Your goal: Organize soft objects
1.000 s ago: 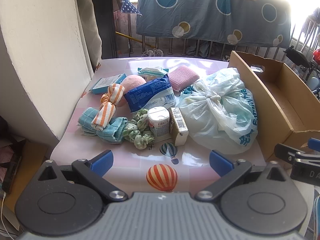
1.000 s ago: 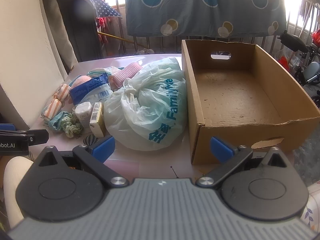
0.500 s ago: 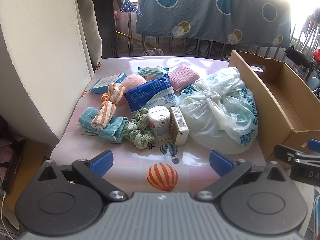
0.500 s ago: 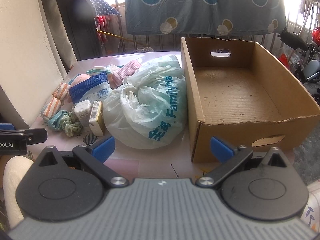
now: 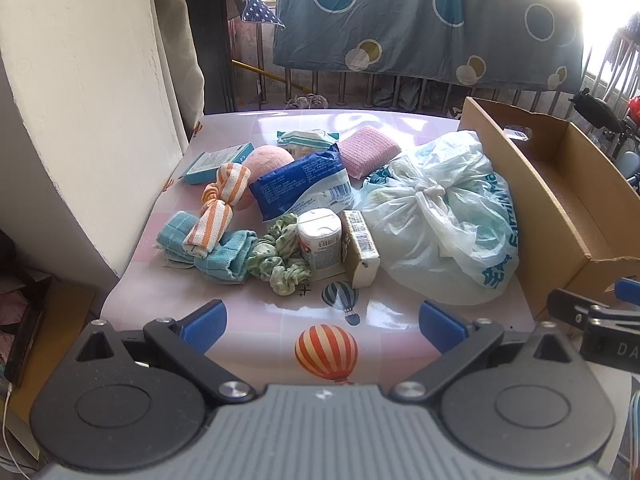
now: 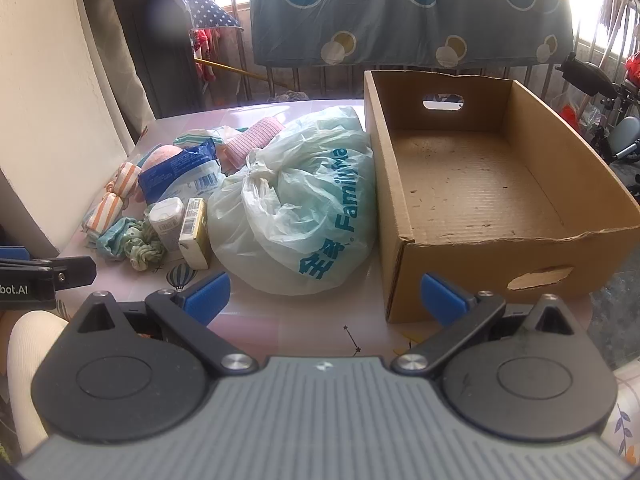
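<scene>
Both grippers, left (image 5: 322,316) and right (image 6: 324,294), wide open and empty over pink balloon-print table (image 5: 280,320) by sunlit railing, right nearer cardboard box (image 6: 480,184) than before.

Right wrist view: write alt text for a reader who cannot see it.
An open, empty-handed right gripper faces a table where an empty cardboard box stands right of a knotted plastic bag. Left of the bag lies a pile of small items, including a green scrunchie and a blue packet.

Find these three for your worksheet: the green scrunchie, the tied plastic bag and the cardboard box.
green scrunchie (image 5: 280,262): left wrist view, on its ruffled front fold.
tied plastic bag (image 6: 304,204): right wrist view, on its bulging side.
cardboard box (image 6: 476,256): right wrist view, on its near outer wall.
</scene>
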`<act>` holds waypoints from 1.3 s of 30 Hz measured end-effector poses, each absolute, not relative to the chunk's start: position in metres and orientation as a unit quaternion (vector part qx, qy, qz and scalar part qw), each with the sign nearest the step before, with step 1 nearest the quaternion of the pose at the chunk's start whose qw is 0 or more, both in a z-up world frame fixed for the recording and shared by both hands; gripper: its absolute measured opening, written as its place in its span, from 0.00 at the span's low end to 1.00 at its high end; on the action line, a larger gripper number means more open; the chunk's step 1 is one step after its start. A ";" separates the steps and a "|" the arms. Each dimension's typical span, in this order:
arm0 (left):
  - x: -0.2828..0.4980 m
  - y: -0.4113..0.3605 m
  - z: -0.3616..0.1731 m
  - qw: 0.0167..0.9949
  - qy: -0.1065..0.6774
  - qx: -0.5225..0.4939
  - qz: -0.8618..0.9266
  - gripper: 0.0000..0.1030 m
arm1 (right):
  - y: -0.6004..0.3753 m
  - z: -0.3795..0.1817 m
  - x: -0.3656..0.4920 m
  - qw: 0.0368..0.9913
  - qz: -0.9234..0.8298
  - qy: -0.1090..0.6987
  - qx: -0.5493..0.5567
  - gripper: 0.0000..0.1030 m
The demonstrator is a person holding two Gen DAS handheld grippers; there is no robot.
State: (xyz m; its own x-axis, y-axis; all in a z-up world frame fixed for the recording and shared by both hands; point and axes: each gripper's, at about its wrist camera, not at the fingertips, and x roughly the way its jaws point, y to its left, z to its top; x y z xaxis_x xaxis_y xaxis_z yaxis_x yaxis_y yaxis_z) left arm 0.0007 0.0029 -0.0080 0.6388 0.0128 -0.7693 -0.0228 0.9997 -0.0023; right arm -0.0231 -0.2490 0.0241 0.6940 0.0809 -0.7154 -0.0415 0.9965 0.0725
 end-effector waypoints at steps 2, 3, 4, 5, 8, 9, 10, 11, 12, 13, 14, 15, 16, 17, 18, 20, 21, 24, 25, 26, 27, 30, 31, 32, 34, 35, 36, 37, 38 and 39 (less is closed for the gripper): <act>0.001 0.004 -0.009 0.905 0.426 -0.006 0.011 1.00 | -0.249 0.024 -0.023 0.920 0.033 0.390 0.025 0.99; 0.001 0.004 -0.009 0.904 0.427 -0.006 0.011 1.00 | -0.249 0.024 -0.023 0.920 0.033 0.390 0.026 0.99; 0.001 0.005 -0.009 0.904 0.427 -0.005 0.012 1.00 | -0.249 0.024 -0.023 0.920 0.033 0.390 0.026 0.99; 0.002 0.006 -0.010 0.904 0.428 -0.005 0.013 1.00 | -0.249 0.024 -0.023 0.920 0.034 0.390 0.026 0.99; 0.005 0.007 -0.011 0.902 0.431 -0.004 0.015 1.00 | -0.247 0.024 -0.022 0.920 0.035 0.389 0.026 0.99; 0.006 0.007 -0.011 0.902 0.432 -0.004 0.016 1.00 | -0.246 0.025 -0.022 0.920 0.036 0.389 0.026 0.99; 0.007 0.008 -0.011 0.901 0.433 -0.003 0.017 1.00 | -0.246 0.025 -0.021 0.920 0.036 0.388 0.027 0.99; 0.008 0.008 -0.011 0.901 0.434 -0.003 0.018 1.00 | -0.245 0.025 -0.021 0.921 0.038 0.387 0.027 0.99; 0.009 0.009 -0.011 0.901 0.434 -0.002 0.019 1.00 | -0.244 0.026 -0.020 0.921 0.039 0.386 0.027 0.99; 0.010 0.010 -0.012 0.901 0.434 -0.001 0.019 1.00 | -0.243 0.026 -0.018 0.922 0.041 0.384 0.027 0.99; 0.011 0.011 -0.011 0.901 0.434 0.000 0.021 1.00 | -0.242 0.027 -0.017 0.923 0.043 0.382 0.027 0.99; 0.012 0.012 -0.011 0.901 0.433 0.001 0.023 1.00 | -0.241 0.028 -0.017 0.924 0.045 0.378 0.029 0.99; 0.013 0.014 -0.011 0.902 0.431 0.003 0.025 1.00 | -0.241 0.030 -0.016 0.927 0.050 0.371 0.032 0.99; 0.014 0.016 -0.011 0.903 0.429 0.004 0.028 1.00 | -0.241 0.032 -0.016 0.930 0.055 0.362 0.035 0.99; 0.016 0.019 -0.011 0.904 0.427 0.006 0.031 1.00 | -0.240 0.034 -0.016 0.932 0.061 0.354 0.039 0.99; 0.020 0.026 -0.010 0.906 0.421 0.009 0.039 1.00 | -0.237 0.039 -0.014 0.939 0.072 0.334 0.044 0.99; 0.022 0.030 -0.010 0.907 0.420 0.010 0.043 1.00 | -0.236 0.042 -0.013 0.942 0.077 0.325 0.044 0.99; 0.027 0.044 -0.009 0.910 0.412 0.008 0.044 0.99 | -0.231 0.047 -0.008 0.949 0.091 0.298 0.045 0.99; 0.028 0.048 -0.009 0.912 0.408 0.009 0.043 1.00 | -0.229 0.048 -0.006 0.951 0.097 0.290 0.048 0.99; 0.029 0.050 -0.009 0.913 0.405 0.012 0.042 0.99 | -0.228 0.049 -0.004 0.952 0.102 0.284 0.051 0.99; 0.031 0.054 -0.008 0.915 0.402 0.015 0.043 0.99 | -0.226 0.050 -0.001 0.953 0.108 0.279 0.054 0.99; 0.040 0.063 -0.008 0.919 0.392 0.019 0.040 0.99 | -0.221 0.051 0.011 0.951 0.122 0.277 0.066 0.99; 0.042 0.066 -0.007 0.921 0.387 0.019 0.038 0.99 | -0.221 0.052 0.016 0.949 0.128 0.279 0.071 0.99; 0.045 0.069 -0.006 0.923 0.382 0.019 0.036 0.98 | -0.219 0.052 0.022 0.947 0.134 0.280 0.076 0.99; 0.051 0.073 -0.004 0.927 0.373 0.022 0.028 0.97 | -0.216 0.054 0.035 0.943 0.146 0.285 0.087 0.99; 0.056 0.075 -0.003 0.929 0.369 0.025 0.022 0.96 | -0.214 0.055 0.043 0.940 0.154 0.290 0.090 0.99; 0.061 0.076 0.000 0.930 0.366 0.027 0.015 0.96 | -0.212 0.058 0.051 0.937 0.162 0.294 0.093 0.99; 0.067 0.077 0.002 0.932 0.362 0.026 0.008 0.96 | -0.210 0.061 0.061 0.934 0.171 0.299 0.098 0.99; 0.074 0.079 0.004 0.933 0.359 0.023 0.002 0.96 | -0.206 0.064 0.073 0.929 0.181 0.305 0.104 0.99; 0.082 0.080 0.007 0.935 0.354 0.019 -0.006 0.95 | -0.204 0.069 0.086 0.923 0.195 0.312 0.112 0.99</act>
